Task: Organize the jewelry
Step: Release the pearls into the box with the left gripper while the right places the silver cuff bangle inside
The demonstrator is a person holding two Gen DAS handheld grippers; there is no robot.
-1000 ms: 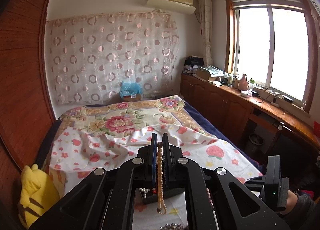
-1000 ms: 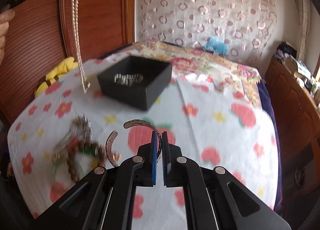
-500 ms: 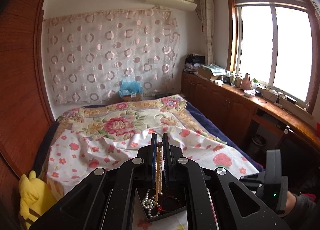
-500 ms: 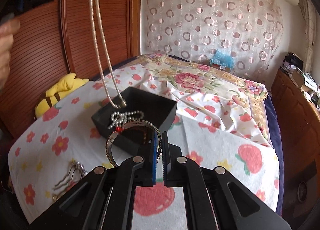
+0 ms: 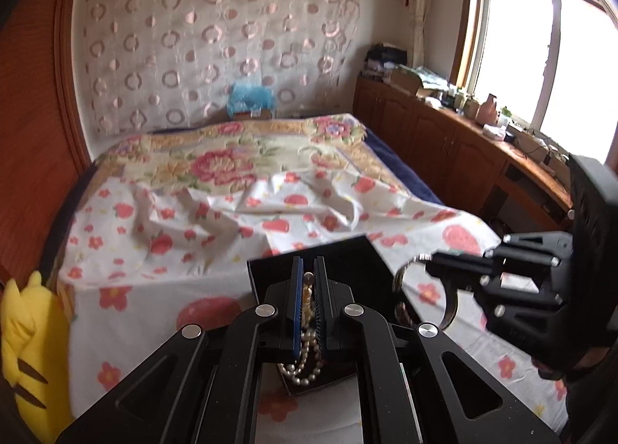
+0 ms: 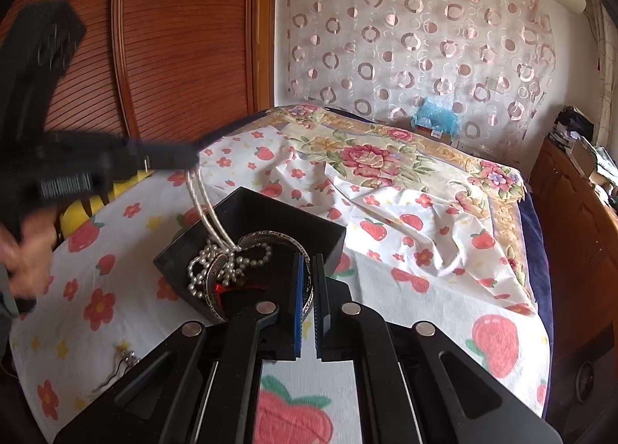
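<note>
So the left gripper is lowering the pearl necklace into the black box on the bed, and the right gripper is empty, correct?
Not quite: the right gripper is not empty. In the right wrist view it is shut on a silver bangle, held at the black box. The rest holds: the left gripper grips the pearl necklace, whose lower end lies in that box on the bed.

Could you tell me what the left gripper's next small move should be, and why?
Probably open the left gripper to drop the pearl necklace: its lower loops already lie in the black box, while the strand is pinched between the shut jaws. The right gripper holds a silver bangle above the same box.
</note>
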